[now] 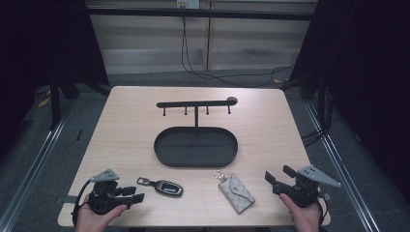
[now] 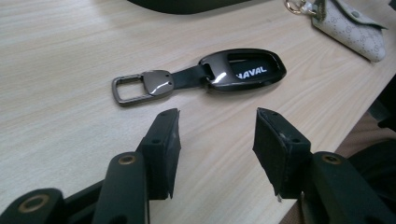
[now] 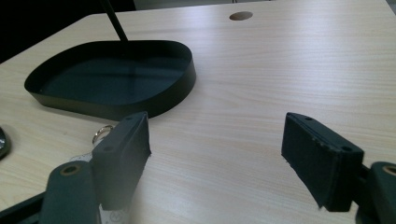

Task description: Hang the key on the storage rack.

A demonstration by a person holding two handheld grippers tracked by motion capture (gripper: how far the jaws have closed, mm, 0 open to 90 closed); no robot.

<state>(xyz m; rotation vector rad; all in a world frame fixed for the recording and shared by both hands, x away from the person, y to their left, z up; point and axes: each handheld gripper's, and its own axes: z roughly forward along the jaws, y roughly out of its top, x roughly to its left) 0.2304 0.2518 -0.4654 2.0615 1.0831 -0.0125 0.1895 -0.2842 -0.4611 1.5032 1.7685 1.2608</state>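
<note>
Left gripper (image 1: pixel 137 194): in my left hand (image 1: pixel 94 216) at the table's near-left corner, jaws apart, nothing between them; in the left gripper view (image 2: pixel 215 135) they point at the key fob.
Right gripper (image 1: pixel 279 175): in my right hand (image 1: pixel 305 215) at the near-right corner, jaws spread wide, nothing held; same in the right gripper view (image 3: pixel 215 142).
Key fob (image 1: pixel 160 186): black, lies flat near the near edge, left of centre, just beside my left jaws, not touching; reads "HAVAL" (image 2: pixel 243 70), metal clip end toward the left edge.
Key pouch (image 1: pixel 235 192): pale patterned, gold ring, near edge right of centre, between fob and right gripper; apart from both.
Tray (image 1: pixel 159 145): black oval, mid-table, bare inside; rim (image 3: pixel 180 93).
Hook rack (image 1: pixel 196 103): black bar on a post rising from the tray's far side, four pegs, nothing hanging.
Table (image 1: pixel 261 121): light wood, round hole near the far edge (image 3: pixel 241 16).
</note>
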